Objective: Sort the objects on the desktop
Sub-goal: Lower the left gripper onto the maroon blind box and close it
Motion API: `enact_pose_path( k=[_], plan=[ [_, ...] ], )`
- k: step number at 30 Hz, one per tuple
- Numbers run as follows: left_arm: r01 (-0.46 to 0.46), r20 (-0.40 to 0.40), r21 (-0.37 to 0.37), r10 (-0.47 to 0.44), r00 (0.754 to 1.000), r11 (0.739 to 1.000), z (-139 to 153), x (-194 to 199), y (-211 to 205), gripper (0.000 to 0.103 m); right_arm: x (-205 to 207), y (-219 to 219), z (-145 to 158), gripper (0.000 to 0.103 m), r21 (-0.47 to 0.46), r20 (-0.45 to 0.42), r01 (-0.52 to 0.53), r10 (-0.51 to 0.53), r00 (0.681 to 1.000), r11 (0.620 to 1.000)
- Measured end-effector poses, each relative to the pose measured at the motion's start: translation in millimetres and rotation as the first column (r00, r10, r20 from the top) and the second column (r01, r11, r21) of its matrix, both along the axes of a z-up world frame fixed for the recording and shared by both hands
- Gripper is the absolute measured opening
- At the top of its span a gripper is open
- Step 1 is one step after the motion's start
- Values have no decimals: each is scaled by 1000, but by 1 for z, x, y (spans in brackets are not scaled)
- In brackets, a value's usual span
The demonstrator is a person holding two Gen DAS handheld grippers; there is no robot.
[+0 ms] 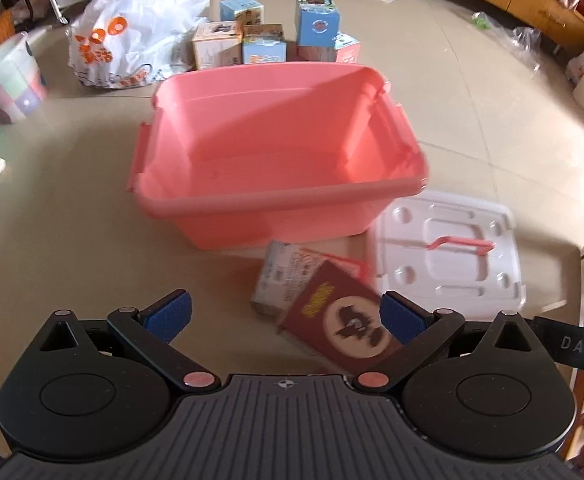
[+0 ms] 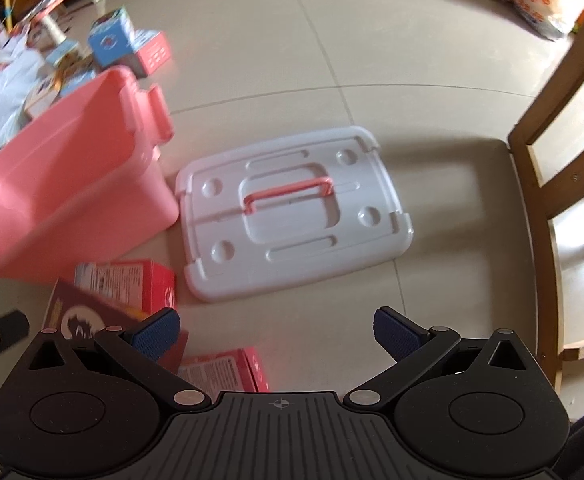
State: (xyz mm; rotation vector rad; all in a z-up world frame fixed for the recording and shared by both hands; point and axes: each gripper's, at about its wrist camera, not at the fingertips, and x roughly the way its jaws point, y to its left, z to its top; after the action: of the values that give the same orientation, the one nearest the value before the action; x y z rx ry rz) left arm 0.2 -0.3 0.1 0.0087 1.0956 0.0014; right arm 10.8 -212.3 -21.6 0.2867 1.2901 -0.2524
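Note:
An empty pink storage bin (image 1: 276, 132) (image 2: 72, 184) stands on the tiled floor. Its white lid (image 1: 448, 252) (image 2: 292, 212) with a pink handle lies flat to its right. In front of the bin lie a maroon box (image 1: 340, 320) (image 2: 76, 316) with a round emblem and a red-and-white box (image 1: 282, 278) (image 2: 128, 284) beside it. Another red box (image 2: 224, 370) lies nearer the right gripper. My left gripper (image 1: 286, 314) is open above the floor, the maroon box near its right finger. My right gripper (image 2: 276, 330) is open, nothing between its fingers.
Several small blue, white and pink cartons (image 1: 260, 40) (image 2: 120, 44) cluster behind the bin, next to a white plastic bag (image 1: 132, 36) with orange print. A wooden chair frame (image 2: 560, 160) stands on the right. More bags and clutter line the room's edges.

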Motion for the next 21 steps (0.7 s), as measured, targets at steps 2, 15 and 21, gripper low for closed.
enact_pose_path(
  k=[2,15,21],
  plan=[
    [-1,-6,23,2,1000,1000,-1,2,-3,103,1,-4,2,103,9,7,23,-23,1000,1000],
    [-317,-276,-179,262,925,931,-33,36,-11,103,4,-31,10,103,56,56,147,-150,987,988],
    [-442,-376,-168,358,855,881,-59,40,-20,102,3,-40,7,103,88,52,180,-185,981,980]
  ],
)
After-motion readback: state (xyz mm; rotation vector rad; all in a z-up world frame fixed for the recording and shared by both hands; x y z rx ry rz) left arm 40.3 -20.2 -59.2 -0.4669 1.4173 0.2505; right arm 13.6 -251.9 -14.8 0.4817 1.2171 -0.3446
